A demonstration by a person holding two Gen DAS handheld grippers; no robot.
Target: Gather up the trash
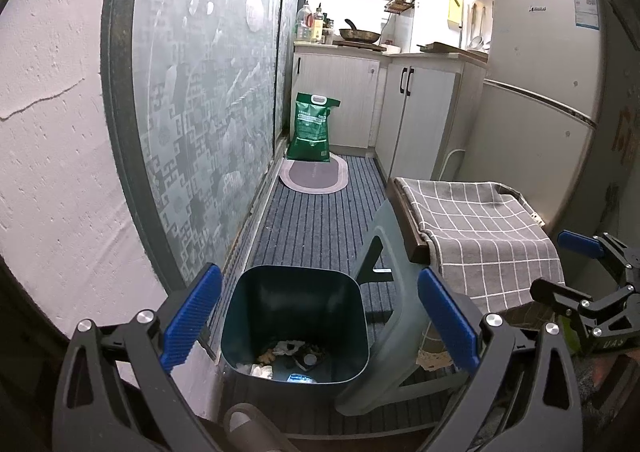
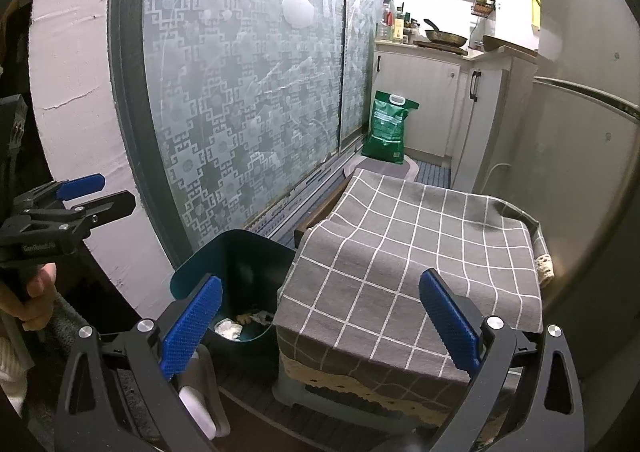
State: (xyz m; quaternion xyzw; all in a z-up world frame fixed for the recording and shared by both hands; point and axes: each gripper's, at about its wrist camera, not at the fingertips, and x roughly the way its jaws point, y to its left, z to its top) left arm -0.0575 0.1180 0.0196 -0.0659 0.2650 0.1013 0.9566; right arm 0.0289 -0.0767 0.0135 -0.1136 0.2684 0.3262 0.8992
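The trash bin stands on the floor, holding scraps, directly ahead of and below the left hand-held gripper, which is spread and empty. It lies lower left of the right hand-held gripper, likewise spread. The left is judged nearer.

A striped carpet covers the floor. On it, straight ahead of the left fingers, stands the bin; right of that a stool. Farther off lie an oval mat and a green bag.
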